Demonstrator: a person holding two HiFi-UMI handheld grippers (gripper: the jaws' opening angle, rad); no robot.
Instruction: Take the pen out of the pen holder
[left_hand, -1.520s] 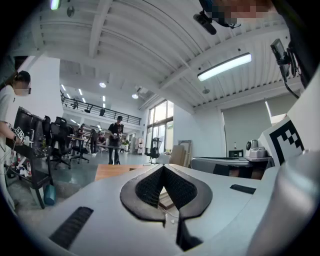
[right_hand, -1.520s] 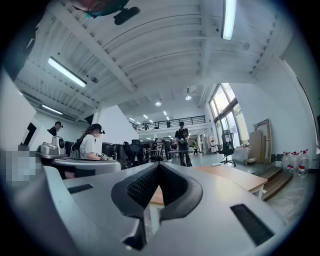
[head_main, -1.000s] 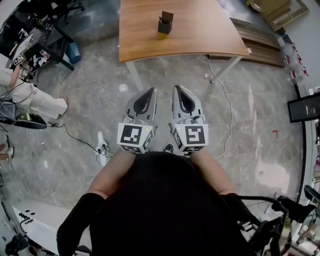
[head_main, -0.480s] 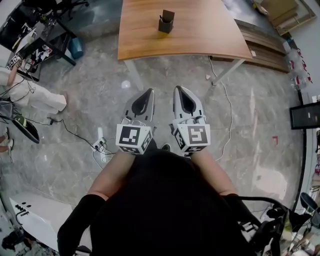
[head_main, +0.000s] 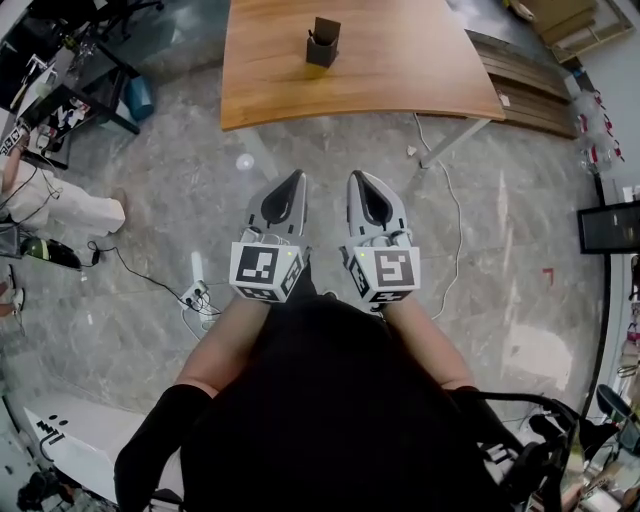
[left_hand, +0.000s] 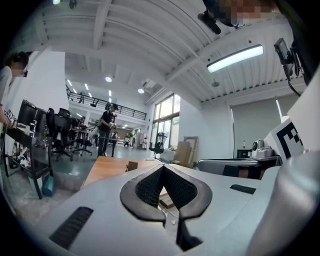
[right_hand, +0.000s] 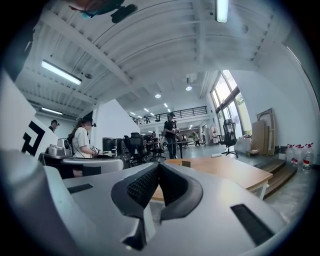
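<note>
A dark square pen holder (head_main: 322, 43) stands on the wooden table (head_main: 400, 70) far ahead of me, with a thin dark pen end showing at its left rim. My left gripper (head_main: 296, 178) and right gripper (head_main: 356, 178) are held side by side over the floor, well short of the table, both shut and holding nothing. In the left gripper view the left gripper (left_hand: 162, 167) has its jaws closed together, and the holder (left_hand: 131, 165) looks small on the table (left_hand: 107, 172). The right gripper (right_hand: 159, 165) is likewise closed, with the holder (right_hand: 186, 163) beyond it.
Marble floor lies between me and the table. A power strip with cables (head_main: 190, 295) is on the floor at left. A seated person's legs (head_main: 60, 205) and a cluttered desk (head_main: 60, 100) are at far left. Wooden pallets (head_main: 520, 90) lie right of the table.
The table has drawn slightly nearer and slid left in the head view. Both grippers keep the same shut pose in front of my body.
</note>
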